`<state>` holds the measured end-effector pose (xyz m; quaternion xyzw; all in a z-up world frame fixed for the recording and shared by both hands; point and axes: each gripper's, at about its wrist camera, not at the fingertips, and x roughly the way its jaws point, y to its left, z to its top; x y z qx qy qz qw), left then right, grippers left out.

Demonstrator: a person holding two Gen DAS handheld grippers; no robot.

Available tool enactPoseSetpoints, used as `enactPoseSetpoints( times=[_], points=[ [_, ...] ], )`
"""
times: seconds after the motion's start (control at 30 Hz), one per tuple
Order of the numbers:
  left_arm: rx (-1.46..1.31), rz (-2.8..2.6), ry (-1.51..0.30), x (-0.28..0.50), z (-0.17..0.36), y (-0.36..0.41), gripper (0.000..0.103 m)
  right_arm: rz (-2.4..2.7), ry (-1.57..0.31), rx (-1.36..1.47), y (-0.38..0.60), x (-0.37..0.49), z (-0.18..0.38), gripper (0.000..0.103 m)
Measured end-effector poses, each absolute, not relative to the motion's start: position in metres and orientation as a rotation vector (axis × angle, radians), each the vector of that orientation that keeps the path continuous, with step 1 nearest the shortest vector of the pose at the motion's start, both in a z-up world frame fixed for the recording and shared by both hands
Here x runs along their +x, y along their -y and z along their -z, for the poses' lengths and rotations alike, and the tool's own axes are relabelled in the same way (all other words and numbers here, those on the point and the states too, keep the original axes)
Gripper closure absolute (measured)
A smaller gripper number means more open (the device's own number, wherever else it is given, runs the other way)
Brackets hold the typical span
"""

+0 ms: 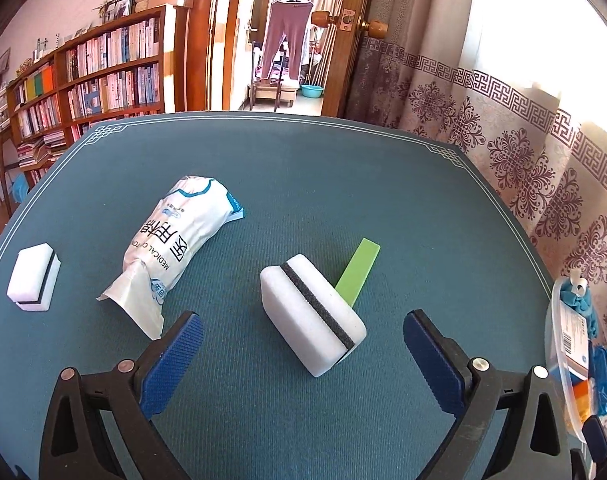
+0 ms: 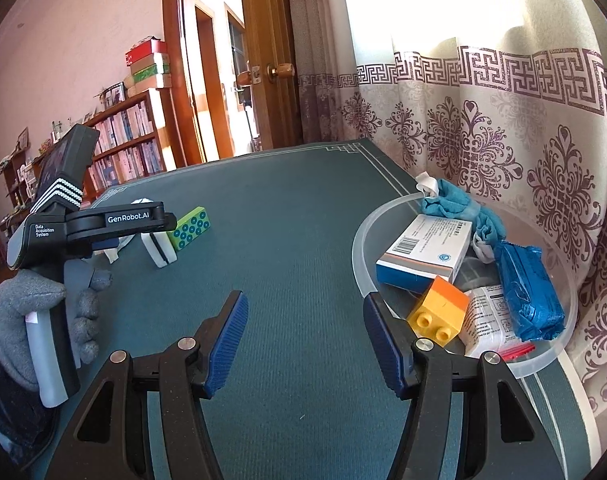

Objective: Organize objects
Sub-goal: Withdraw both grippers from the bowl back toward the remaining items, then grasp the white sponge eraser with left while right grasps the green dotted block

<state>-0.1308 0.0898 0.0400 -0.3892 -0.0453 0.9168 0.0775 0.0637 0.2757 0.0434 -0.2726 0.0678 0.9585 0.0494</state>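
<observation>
A: How much of the organizing is done, do you think?

B: A good part, I would say. On the counter with the dark green mat (image 2: 303, 240), the clear round plastic tub (image 2: 559, 344) at the right edge already holds several things: a blue wrapped packet (image 2: 529, 294), a white and blue cardboard box with a barcode (image 2: 421, 254), a crumpled blue cloth (image 2: 451, 202), a white printed pouch (image 2: 487, 320) and a yellow and orange toy brick (image 2: 439, 312).

A: And what is left outside?

B: Four things, from largest to smallest: the white medical cotton bag with blue print (image 1: 175, 252), lying left of the centre; the white sponge block with a dark stripe (image 1: 311, 316), near the middle; a second white sponge block of the same kind (image 1: 33, 278), far to the left edge; and the green flat toy brick (image 1: 357, 270), which lies just behind the middle sponge and seems to touch it.

A: What do the tools do?

B: The left tool (image 1: 303, 354) is wide open and holds nothing; the middle sponge sits between its blue pads (image 1: 171, 364) but they do not press it. I judge this sponge is the next one to take. The right tool (image 2: 305, 340) is about half open and also empty, near the tub.
</observation>
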Motion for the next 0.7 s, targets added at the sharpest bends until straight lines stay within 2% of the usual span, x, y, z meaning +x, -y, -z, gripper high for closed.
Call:
enactPoseSetpoints(
  times=[0.07, 0.3, 0.37, 0.47, 0.7],
  points=[
    [-1.172, -2.729, 0.140, -0.132, -0.037, -0.089, 0.014, -2.915, -0.209, -0.842, -0.276, 0.062, -0.041, 0.041],
    [-1.212, -2.660, 0.168, -0.137, -0.026, -0.086, 0.043, -2.906, -0.192, -0.877, -0.271, 0.057, -0.036, 0.041],
    [-1.197, -2.636, 0.183, -0.135, -0.027, -0.085, 0.056, -2.902, -0.185, -0.886, -0.270, 0.057, -0.035, 0.041],
    [-1.179, -2.636, 0.163, -0.130, -0.030, -0.087, 0.059, -2.900, -0.185, -0.899, -0.269, 0.055, -0.035, 0.041],
    [-1.116, -2.643, 0.165, -0.117, -0.045, -0.081, 0.060, -2.928, -0.266, -0.982, -0.268, 0.044, -0.035, 0.041]
  ],
)
